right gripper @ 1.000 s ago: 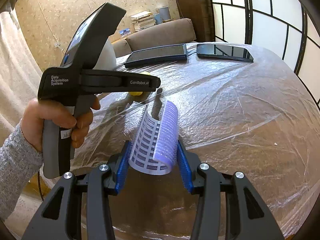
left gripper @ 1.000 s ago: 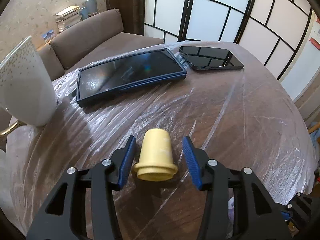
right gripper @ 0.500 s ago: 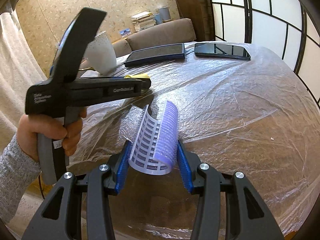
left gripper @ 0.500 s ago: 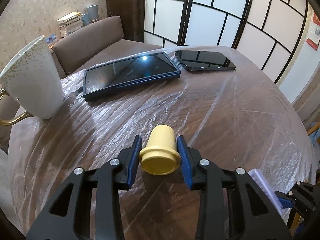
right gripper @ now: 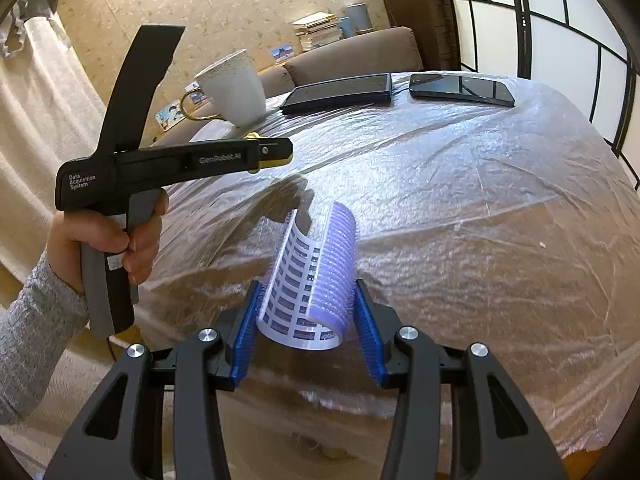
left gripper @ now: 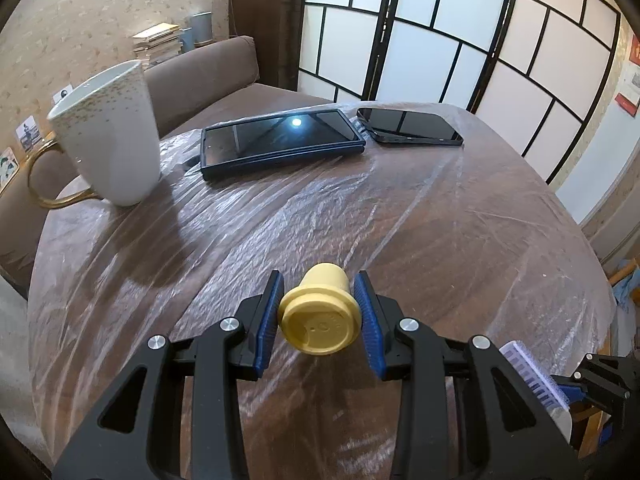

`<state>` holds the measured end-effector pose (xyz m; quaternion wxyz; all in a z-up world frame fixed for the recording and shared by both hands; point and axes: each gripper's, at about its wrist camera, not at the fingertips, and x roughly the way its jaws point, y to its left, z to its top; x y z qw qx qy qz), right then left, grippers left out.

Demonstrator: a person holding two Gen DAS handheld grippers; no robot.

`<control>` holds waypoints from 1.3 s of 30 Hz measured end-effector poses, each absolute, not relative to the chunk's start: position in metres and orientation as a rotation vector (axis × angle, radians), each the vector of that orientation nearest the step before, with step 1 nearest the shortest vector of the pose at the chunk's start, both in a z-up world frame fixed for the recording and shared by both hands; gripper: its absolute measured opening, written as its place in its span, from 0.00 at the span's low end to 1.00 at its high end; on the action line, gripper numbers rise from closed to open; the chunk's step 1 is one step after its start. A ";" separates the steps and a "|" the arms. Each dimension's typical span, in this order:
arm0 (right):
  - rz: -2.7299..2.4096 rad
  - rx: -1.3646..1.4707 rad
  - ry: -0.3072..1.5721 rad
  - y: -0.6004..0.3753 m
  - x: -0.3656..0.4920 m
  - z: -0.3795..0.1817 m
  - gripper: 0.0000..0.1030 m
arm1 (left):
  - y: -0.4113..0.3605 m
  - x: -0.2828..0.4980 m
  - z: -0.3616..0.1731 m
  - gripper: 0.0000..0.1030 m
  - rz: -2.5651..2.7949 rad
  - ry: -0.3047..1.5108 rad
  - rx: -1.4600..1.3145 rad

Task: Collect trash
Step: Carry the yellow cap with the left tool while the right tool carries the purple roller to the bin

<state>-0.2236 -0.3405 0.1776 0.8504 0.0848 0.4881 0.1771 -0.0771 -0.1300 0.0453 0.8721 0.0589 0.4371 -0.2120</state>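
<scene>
Left wrist view: the left gripper (left gripper: 319, 314) is clamping a yellow cap (left gripper: 319, 320) between its blue pads (left gripper: 268, 320), which are pressing on the cap's flanged rim from both sides. The cap is lying sideways in the grip, its flat flanged end facing the camera and its narrower end pointing away, and it is sitting raised above the table (left gripper: 460, 240) rather than resting on it. The table is wearing a wrinkled clear plastic sheet (left gripper: 280, 216).

Right wrist view: the right gripper (right gripper: 306, 320) is gripping a purple hair roller (right gripper: 316, 280), a split, curled piece with a white slotted inner face and a bristly lilac outer face. The roller is standing up between the pads, its lower end pinched and its upper end projecting forward beyond the fingertips.

At the far left of the table a white mug (left gripper: 108, 136) with a gold handle is standing upright. To its right, at the far edge, a tablet (left gripper: 280, 140) is lying flat, and a phone (left gripper: 408, 130) is lying just beside the tablet's right end. A brown sofa (left gripper: 208, 76) is standing beyond the table.

In the right wrist view a hand (right gripper: 116, 240) in a grey sleeve (right gripper: 32, 340) is holding the left gripper's handle at the left, with the cap showing only as a yellow sliver at its tip.
</scene>
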 end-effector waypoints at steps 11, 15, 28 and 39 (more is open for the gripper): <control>0.462 0.173 1.048 -0.350 -0.259 0.186 0.43 | -0.113 -0.123 0.059 0.37 -0.435 0.889 0.101; 0.493 0.142 1.056 -0.350 -0.275 0.186 0.43 | -0.103 -0.142 0.061 0.37 -0.420 0.888 0.078; 0.552 0.090 1.056 -0.348 -0.320 0.193 0.43 | -0.083 -0.211 0.067 0.37 -0.432 0.894 0.034; 0.615 0.045 1.104 -0.348 -0.340 0.183 0.43 | -0.088 -0.267 0.059 0.37 -0.468 0.932 0.086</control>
